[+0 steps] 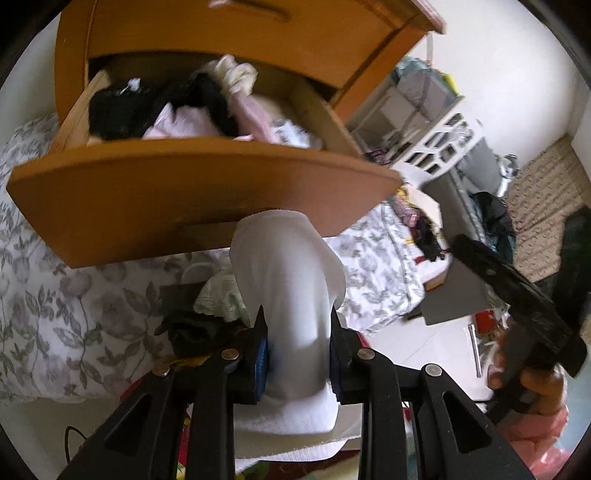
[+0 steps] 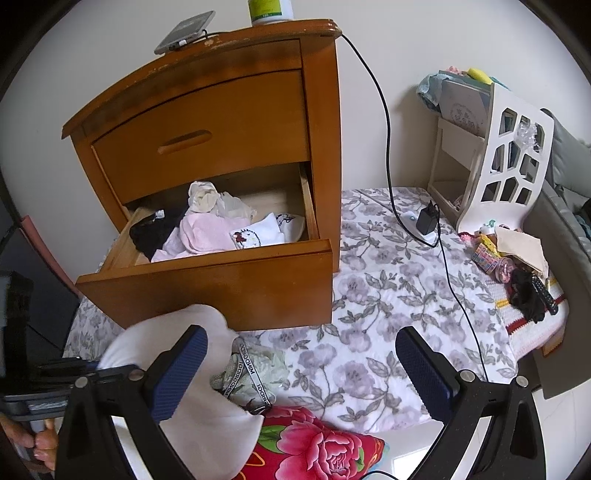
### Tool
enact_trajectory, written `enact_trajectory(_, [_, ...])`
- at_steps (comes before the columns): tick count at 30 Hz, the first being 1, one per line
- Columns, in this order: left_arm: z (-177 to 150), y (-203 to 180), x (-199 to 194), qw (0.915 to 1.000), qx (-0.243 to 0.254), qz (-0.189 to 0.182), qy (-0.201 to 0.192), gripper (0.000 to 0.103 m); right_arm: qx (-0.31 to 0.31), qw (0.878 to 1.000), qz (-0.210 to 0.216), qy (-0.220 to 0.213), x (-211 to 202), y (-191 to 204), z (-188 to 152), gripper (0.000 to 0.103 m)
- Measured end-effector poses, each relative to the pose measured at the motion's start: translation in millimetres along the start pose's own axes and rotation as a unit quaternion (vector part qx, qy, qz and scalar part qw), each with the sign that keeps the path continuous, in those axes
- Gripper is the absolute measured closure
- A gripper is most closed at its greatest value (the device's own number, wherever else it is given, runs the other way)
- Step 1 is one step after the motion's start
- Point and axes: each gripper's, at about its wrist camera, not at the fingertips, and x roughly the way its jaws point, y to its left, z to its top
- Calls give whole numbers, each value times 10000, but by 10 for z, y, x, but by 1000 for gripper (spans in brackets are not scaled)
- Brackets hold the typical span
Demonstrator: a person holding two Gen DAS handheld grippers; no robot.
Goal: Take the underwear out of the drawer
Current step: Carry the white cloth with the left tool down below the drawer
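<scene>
The lower drawer of the wooden nightstand stands pulled out, with black, pink and white garments heaped inside. My left gripper is shut on a white piece of underwear, held below the drawer front and over the bed. In the right wrist view that white underwear shows at lower left. Under it on the bed lie a pale green pair with a lettered waistband and a black garment. My right gripper hangs open over the bedspread, holding nothing.
A phone and a bottle sit on the nightstand top. A black charger cable runs down to a plug on the floral bedspread. A white lattice shelf stands at right, a red flower cushion at the front.
</scene>
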Motion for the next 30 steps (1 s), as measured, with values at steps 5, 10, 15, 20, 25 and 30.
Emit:
enact_trajectory(5, [82,183,247,9991,-223,328,148,75,-25,10000,-2,64,52,9,-9,0])
enact_trajectory(10, [178,307,518,9974,-382,422,447,75,-61,9999,7,144,120,26,-16,0])
enact_trajectory(15, [248,378,779,9950,-440,575,683,75,-96,9997,13,213,176,49,-29,0])
enact_trajectory(20, [290,437,948,9923,-479,768,840,74,-108,9996,2,276,231,44,-27,0])
enact_trajectory(25, [294,449,901,9917,-526,819,845,61,-123,9994,5,311,261,40,-31,0])
enact_trajectory(30, [311,420,661,9935,-558,808,579,55,-137,9995,17,298,260,41,-30,0])
